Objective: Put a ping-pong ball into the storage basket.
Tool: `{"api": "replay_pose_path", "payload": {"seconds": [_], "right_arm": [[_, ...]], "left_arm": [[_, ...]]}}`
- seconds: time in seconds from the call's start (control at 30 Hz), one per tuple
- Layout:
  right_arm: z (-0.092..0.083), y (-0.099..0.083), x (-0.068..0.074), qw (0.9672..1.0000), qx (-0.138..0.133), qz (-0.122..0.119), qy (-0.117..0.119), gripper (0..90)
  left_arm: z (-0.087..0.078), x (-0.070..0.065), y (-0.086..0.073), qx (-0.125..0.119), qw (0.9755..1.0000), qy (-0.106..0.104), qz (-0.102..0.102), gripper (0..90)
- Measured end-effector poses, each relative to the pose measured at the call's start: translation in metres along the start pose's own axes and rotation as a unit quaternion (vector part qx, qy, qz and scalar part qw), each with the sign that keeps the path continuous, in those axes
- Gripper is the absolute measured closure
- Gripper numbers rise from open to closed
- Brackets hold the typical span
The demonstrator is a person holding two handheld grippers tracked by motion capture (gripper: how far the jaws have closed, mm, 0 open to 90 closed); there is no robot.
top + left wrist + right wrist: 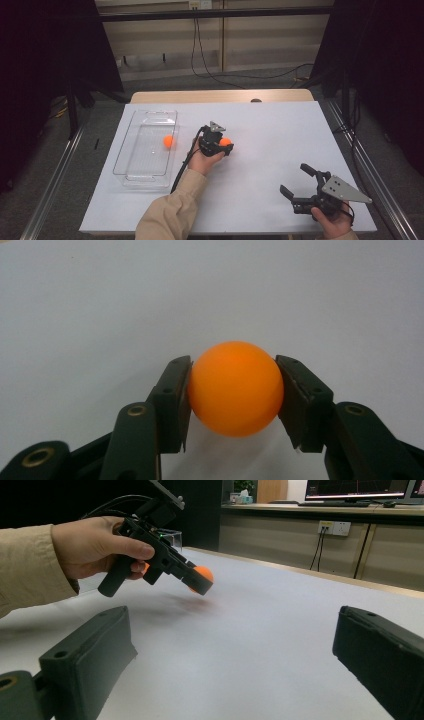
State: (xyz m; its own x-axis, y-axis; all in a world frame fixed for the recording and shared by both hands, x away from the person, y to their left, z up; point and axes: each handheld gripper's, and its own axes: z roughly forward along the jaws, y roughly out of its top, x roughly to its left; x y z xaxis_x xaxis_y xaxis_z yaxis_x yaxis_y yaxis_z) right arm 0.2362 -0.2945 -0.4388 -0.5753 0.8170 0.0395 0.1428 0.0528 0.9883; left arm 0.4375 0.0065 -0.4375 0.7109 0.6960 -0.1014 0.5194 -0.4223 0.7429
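The left hand-held gripper (223,145) is pinching an orange ball (235,388) between its two pads, which are pressing on the ball's opposite sides; the ball is sitting at the jaw tips, just above the white tabletop (270,130) near its middle. The left hand (204,161) is gripping the handle from behind, its beige sleeve (172,210) angling in from the near edge. A second orange ball (168,141) is lying in the clear tray (131,150) by the left edge. The right hand-held gripper (295,181) is resting spread wide near the near right corner, nothing between its jaws. No readable writing is showing.
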Motion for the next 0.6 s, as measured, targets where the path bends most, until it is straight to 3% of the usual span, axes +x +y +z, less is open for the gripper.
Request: {"api": "replay_pose_path", "payload": {"seconds": [0.6], "right_arm": [[0.001,0.000,0.001,1.0000,0.002,-0.001,0.000,2.1]], "left_arm": [[-0.012,0.002,-0.005,0.001,1.0000,-0.002,-0.007,50.9]]}}
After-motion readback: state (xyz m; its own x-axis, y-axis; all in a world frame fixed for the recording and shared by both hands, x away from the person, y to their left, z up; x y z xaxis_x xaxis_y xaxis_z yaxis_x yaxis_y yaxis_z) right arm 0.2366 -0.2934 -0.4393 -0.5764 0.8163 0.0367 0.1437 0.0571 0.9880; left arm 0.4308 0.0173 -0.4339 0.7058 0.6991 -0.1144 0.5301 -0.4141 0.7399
